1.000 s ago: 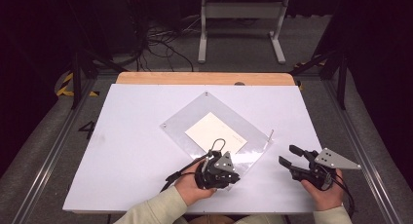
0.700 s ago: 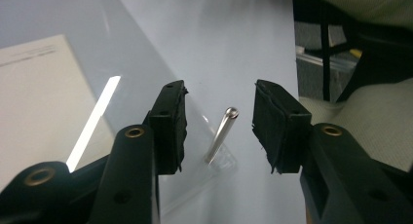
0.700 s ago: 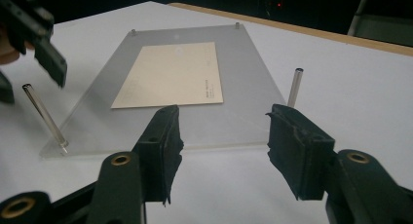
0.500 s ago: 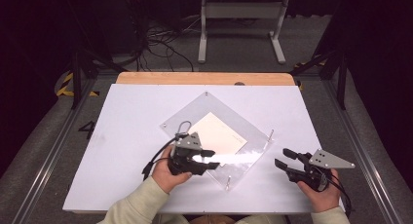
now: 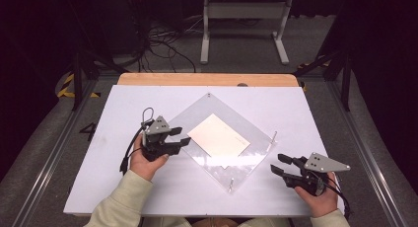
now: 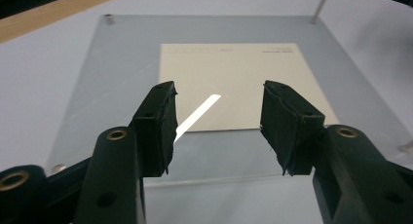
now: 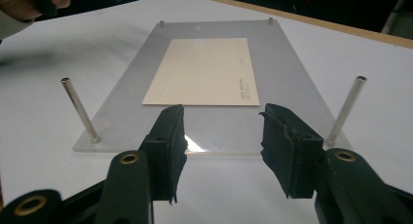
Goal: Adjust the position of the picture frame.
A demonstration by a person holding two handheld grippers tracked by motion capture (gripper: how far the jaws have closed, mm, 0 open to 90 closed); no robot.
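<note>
**Acrylic plate with card, both grippers standing off**

White laminate covers the table, with a strip of pale wood along its far edge; it is the largest surface we see. On it, turned like a diamond in the high view, lies a clear acrylic plate, flat, glossy and hard-edged, throwing a bright glare streak. Thin metal pins stand upright at its corners. A cream paper card, rectangular and matt, with a line of small print we cannot read, lies on the middle of the plate; whether a second sheet covers it we cannot tell.

We judge the plate to be stiff, fairly light, slippery on its faces and apt to scratch, so its edge near a corner is the sound place to take hold, with the pins as the alternative. The card we judge thin, limp and hard to lift off a smooth face; a grip would have to start at one free edge.

Left gripper hovers at the plate's left corner, its jaws having just been opening; the black, rough-faced pads stand moderately apart with nothing between them. Right gripper rests off the plate's near-right edge, its jaws having just been closing a little, likewise half apart and empty.
</note>
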